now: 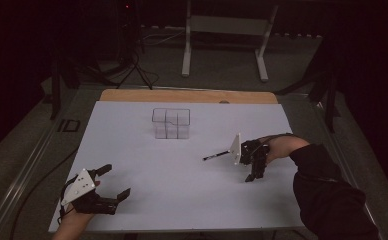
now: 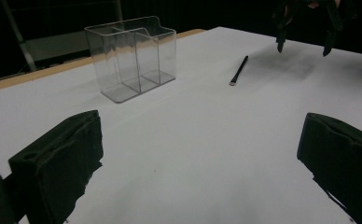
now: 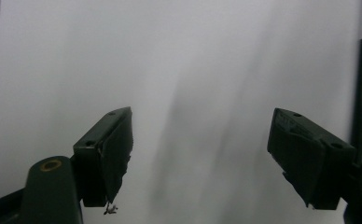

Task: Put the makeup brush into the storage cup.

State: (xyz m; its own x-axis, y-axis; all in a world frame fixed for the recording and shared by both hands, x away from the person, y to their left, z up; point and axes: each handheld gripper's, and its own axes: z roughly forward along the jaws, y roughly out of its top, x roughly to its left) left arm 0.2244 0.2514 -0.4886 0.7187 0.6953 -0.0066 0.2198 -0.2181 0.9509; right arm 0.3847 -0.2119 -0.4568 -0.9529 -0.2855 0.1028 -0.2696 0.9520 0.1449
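Hovering right gripper [image 1: 254, 170], jaws wide and empty, just beside thin black pen [image 1: 216, 156] lying on white table [image 1: 182, 200]; pickup pending, needs lowering astride pen. Left gripper [image 1: 113, 182] wide, idle.

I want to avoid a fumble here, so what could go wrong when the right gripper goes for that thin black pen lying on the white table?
The thin black pen lies flat on the white table, so the open right gripper might pinch the surface or roll the pen away. A push could also send it toward the clear plastic compartment box, which looks light and might tip or slide.
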